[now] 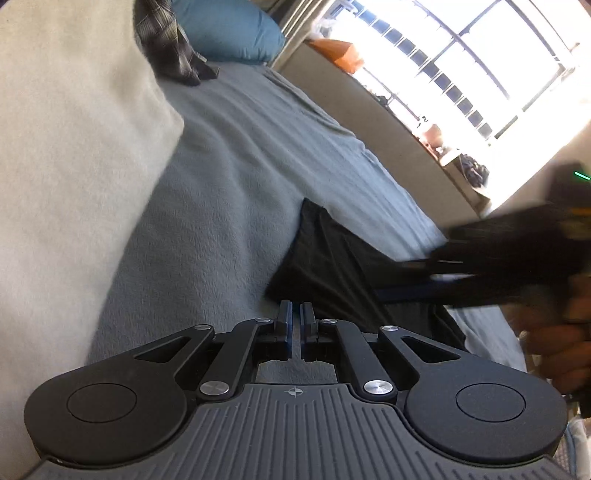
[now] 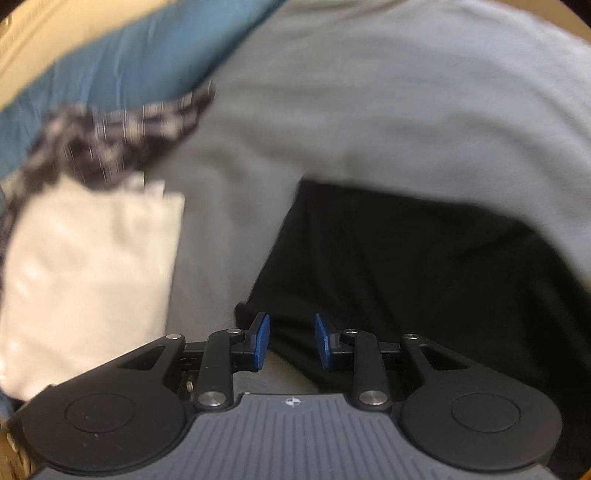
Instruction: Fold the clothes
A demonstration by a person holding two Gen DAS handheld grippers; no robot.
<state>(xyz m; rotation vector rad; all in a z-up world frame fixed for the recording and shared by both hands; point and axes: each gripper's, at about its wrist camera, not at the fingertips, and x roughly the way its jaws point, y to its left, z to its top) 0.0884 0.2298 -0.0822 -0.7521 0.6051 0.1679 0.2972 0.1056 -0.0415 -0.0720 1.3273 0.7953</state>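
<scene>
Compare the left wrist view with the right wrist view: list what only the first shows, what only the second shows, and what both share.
Only the left wrist view shows the bright window, the sill clutter, an orange item, and the right gripper with the hand holding it.

Only the right wrist view shows the blue pads standing apart over the black garment.

Both share the grey blanket, black garment, cream folded cloth, plaid garment and blue pillow.

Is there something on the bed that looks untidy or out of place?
Yes. The plaid garment lies crumpled against the blue pillow, not folded like the white cloth beside it. The black garment lies spread flat on the grey blanket.
</scene>
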